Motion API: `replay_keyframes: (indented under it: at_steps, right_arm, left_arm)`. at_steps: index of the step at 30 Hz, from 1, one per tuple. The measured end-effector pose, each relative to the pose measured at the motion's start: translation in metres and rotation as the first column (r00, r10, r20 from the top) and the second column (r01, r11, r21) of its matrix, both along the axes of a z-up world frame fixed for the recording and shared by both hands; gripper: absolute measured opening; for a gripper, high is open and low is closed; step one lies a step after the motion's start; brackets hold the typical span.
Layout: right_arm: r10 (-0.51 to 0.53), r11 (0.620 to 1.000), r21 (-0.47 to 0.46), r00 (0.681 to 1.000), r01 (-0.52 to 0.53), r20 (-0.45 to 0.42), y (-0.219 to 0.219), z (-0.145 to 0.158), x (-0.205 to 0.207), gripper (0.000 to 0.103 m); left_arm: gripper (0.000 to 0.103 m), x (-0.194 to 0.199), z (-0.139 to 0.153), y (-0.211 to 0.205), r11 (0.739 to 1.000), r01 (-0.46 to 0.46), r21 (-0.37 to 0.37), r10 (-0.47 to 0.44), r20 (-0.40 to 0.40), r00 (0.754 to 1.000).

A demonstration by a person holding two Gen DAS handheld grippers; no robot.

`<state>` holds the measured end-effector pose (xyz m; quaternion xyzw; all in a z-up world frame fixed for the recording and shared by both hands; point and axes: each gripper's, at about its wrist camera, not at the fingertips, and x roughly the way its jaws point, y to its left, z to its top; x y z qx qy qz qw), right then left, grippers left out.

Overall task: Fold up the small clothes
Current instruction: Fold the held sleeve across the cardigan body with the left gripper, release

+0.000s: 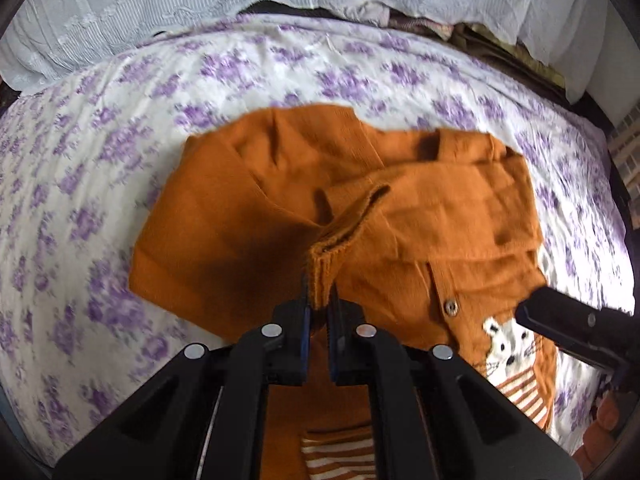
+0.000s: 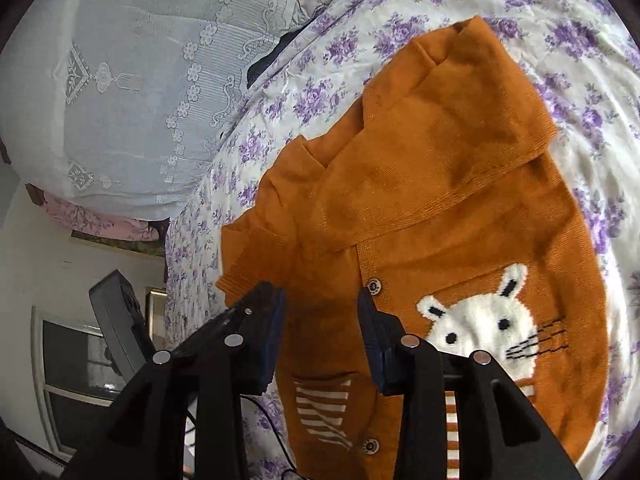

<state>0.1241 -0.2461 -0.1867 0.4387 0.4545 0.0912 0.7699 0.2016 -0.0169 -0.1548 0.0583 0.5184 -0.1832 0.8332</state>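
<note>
Floral bedsheet, lace curtain, maybe window.

Soft daylight fills both my fisheye views, curving the edges. The bedsheet blurs at the left and glares white far right. My left gripper shadows the cardigan.

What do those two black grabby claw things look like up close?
Both are black plastic. The left gripper and the right gripper each have two chunky angled arms with cut-out hollows and round silver studs on top. Each one's two fingers carry flat dark blue pads on their inner faces. No sleeves or markings show.
</note>
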Motion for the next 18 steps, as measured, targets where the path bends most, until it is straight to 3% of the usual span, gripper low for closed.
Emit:
replay_keyframes:
  at_steps: [6,8,13,16,18]
  right_arm:
    - [0.045,0.992,0.117,0.998,-0.041,-0.037,0.025,-0.015,0.030,0.038]
    - [0.059,0.986,0.158,0.997,-0.050,-0.053,0.033,-0.020,0.040,0.043]
    - [0.068,0.981,0.190,0.993,-0.049,-0.095,0.045,-0.032,0.054,0.042]
    - [0.071,0.988,0.141,0.996,-0.062,-0.056,0.048,-0.028,0.056,0.017]
    - [0.062,0.994,0.094,0.997,-0.058,-0.035,0.047,-0.024,0.056,0.011]
  left_arm:
    - [0.006,-0.017,-0.011,-0.005,0.999,0.037,0.006,-0.037,-0.018,0.999]
    - [0.006,-0.020,-0.013,-0.004,0.999,0.039,0.005,-0.039,-0.023,0.999]
    - [0.006,-0.022,-0.015,-0.003,0.999,0.040,-0.007,-0.040,-0.034,0.999]
    - [0.006,-0.024,-0.014,-0.007,0.998,0.054,-0.014,-0.054,-0.038,0.998]
    - [0.006,-0.025,-0.013,-0.011,0.998,0.063,-0.015,-0.063,-0.035,0.997]
